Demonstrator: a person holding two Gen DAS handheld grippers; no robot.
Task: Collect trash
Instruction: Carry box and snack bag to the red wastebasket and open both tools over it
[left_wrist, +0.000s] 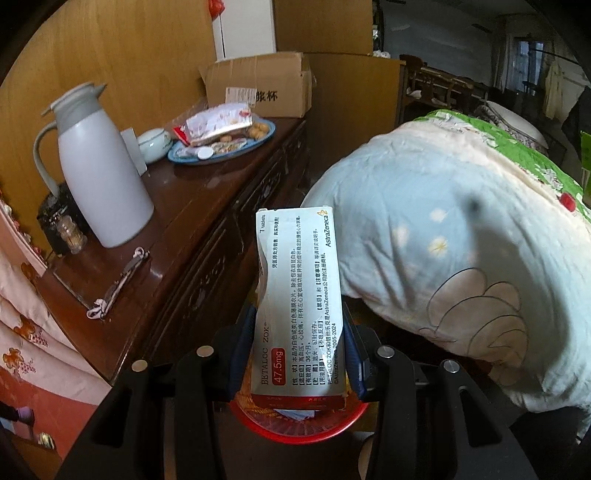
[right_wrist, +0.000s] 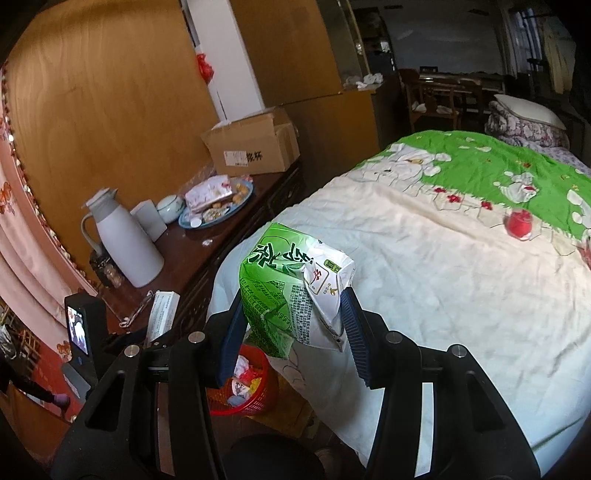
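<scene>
My left gripper is shut on a white medicine box with a red end, its blue pads pressing both long sides. The box stands upright over a red plastic basket, whose rim shows just beneath it. My right gripper is shut on a crushed green-and-white drink carton. From the right wrist view the red basket sits on the floor between dresser and bed, holding several wrappers. The medicine box shows there too, up and left of the basket.
A dark wooden dresser on the left carries a white thermos jug, a blue plate of snacks and a cardboard box. The bed's quilt fills the right, with a small red object on it.
</scene>
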